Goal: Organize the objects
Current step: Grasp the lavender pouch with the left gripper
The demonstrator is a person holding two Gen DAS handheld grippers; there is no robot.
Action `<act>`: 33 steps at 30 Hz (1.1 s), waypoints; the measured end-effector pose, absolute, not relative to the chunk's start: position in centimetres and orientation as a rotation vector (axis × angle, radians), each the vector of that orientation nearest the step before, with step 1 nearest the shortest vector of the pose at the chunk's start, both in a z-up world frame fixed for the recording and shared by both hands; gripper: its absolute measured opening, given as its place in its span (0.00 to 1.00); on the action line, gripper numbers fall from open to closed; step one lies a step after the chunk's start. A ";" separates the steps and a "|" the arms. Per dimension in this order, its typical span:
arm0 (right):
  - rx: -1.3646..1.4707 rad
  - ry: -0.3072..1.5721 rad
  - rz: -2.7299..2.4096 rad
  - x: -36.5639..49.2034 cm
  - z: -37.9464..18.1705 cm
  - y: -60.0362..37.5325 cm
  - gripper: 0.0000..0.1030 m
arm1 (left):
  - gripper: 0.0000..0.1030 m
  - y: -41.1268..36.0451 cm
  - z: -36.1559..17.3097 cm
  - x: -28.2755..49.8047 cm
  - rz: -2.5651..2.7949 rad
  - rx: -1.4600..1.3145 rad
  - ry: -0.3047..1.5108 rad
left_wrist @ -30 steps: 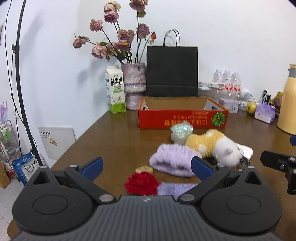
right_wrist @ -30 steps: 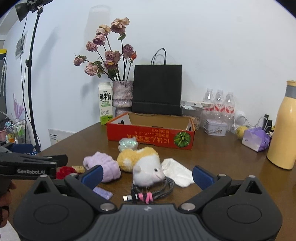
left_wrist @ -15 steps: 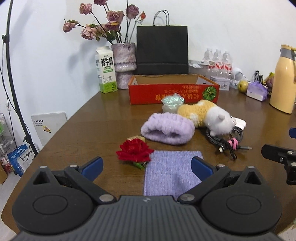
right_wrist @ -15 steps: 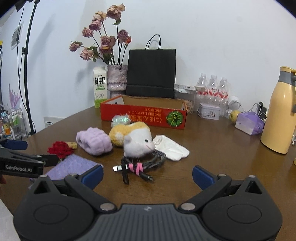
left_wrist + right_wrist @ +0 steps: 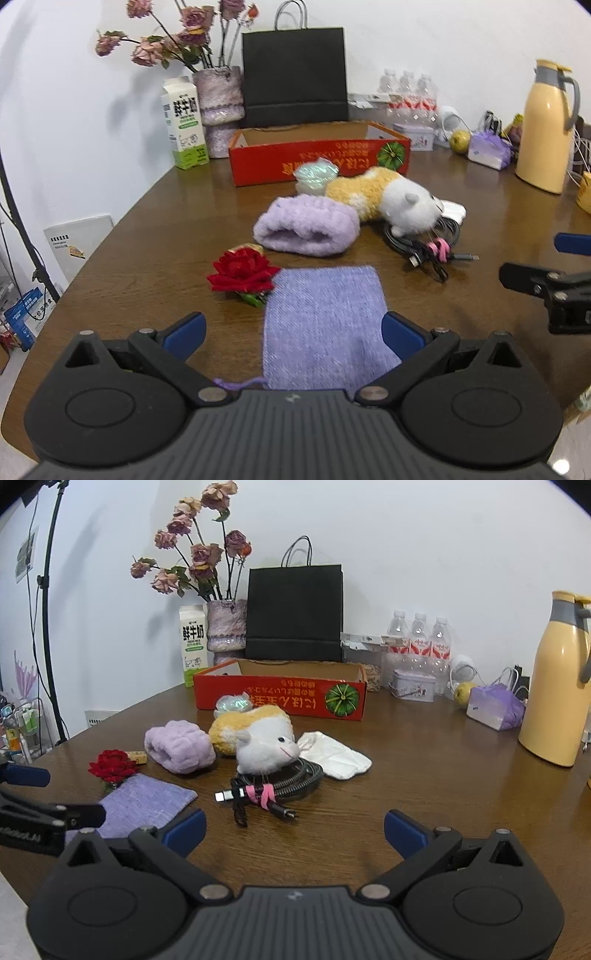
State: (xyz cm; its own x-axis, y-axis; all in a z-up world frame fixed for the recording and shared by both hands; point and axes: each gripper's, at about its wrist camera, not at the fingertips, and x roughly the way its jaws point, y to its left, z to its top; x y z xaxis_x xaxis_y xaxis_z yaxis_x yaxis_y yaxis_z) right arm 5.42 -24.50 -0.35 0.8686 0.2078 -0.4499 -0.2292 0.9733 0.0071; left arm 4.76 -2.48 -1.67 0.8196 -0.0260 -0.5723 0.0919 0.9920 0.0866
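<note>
Tools (image 5: 291, 330) pulled back; pouch (image 5: 325, 325) nearer

Tabletop (image 5: 155, 236): brown wood grain. Cloth (image 5: 325, 325): lilac, fine woven texture. Rose (image 5: 242, 271): red with green leaf. Fluffy band (image 5: 306, 230): pale purple. Plush toy (image 5: 258, 734): white and yellow-orange. Cable (image 5: 273, 784): black with pink tie. Box (image 5: 280, 698): red, green pumpkin print. Flask (image 5: 557, 679): yellow, grey collar. Bag (image 5: 295, 613): black.

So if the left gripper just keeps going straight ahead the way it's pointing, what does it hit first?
Most likely the flat purple cloth, lying directly between the open jaws of the left gripper. Beyond it sits the fluffy lilac band. The gripper's height above the cloth is unclear, so it might pass over it.
</note>
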 end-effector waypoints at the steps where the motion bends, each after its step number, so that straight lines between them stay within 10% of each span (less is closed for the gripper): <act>1: -0.045 0.470 0.228 5.5 -0.5 -24.6 1.00 | 1.00 -2.6 -1.8 4.8 -0.067 0.117 0.616; 33: 0.020 0.534 0.261 7.5 -3.1 -25.8 1.00 | 1.00 -4.8 -4.2 9.5 -0.086 0.043 0.761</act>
State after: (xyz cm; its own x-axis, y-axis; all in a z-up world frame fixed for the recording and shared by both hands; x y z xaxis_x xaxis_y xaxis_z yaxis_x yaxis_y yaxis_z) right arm 7.47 -25.80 -3.07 0.8285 0.2514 -0.5003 -0.2411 0.9666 0.0865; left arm 9.54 -4.75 -4.17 0.7206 -0.0622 -0.6906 0.0937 0.9956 0.0080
